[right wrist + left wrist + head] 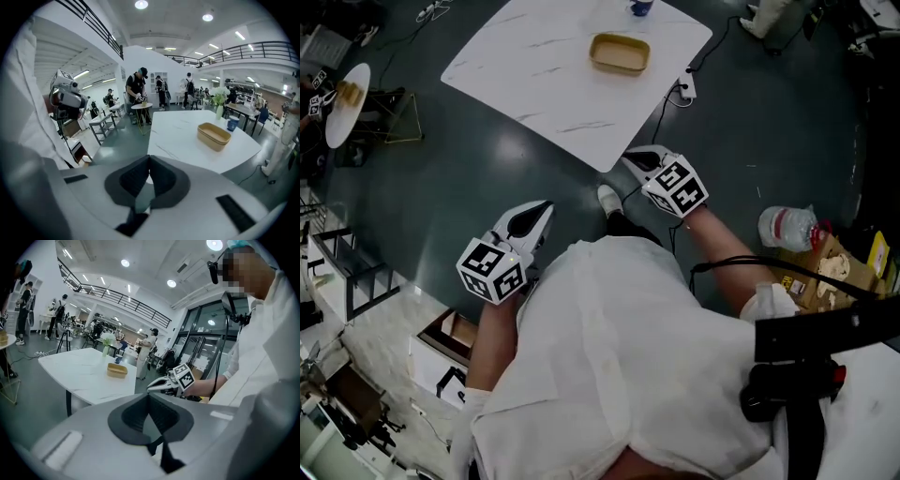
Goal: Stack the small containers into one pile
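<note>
A tan oval container [620,52] sits on the white marble table [534,84], far from both grippers; whether it is one piece or a nested pile I cannot tell. It also shows as the tan container [117,370] in the left gripper view and the tan container [214,136] in the right gripper view. My left gripper [546,208] hangs over the floor close to the person's body, jaws shut and empty [149,395]. My right gripper [630,157] is just off the table's near corner, also shut with nothing in it [149,159].
A blue cup [641,7] and a vase with flowers [219,110] stand at the table's far side. A round side table [347,98] is at left. A plastic bottle [787,226] and a cardboard box [830,272] lie on the floor at right. People stand in the background.
</note>
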{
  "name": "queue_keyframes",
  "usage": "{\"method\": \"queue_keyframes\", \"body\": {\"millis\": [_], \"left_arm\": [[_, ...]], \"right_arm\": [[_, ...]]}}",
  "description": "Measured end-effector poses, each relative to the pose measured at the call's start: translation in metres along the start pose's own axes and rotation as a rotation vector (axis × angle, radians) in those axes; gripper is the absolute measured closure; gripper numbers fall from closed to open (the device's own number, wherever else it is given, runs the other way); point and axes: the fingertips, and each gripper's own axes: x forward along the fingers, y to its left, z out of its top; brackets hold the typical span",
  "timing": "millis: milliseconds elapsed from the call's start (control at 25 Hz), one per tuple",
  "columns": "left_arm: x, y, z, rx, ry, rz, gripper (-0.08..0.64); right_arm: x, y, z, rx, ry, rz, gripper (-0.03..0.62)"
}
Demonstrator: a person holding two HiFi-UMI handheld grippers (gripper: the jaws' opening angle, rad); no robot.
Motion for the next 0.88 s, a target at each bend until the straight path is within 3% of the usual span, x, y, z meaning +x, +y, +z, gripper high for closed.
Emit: {"method": "queue_keyframes", "body": {"millis": [400,880], "left_arm": [[-0.044,-0.031,-0.035,0.026,-0.008,-0.073,0.554],[-0.05,-0.045,-0.046,0.059,-0.013,-0.125,0.554]], "right_arm": [[-0.019,0.118,-0.016,0.089,-0.058,0.017,0.586],[-0.037,0.152,-0.002,0.036,-0.114,-0.011,0.587]]}}
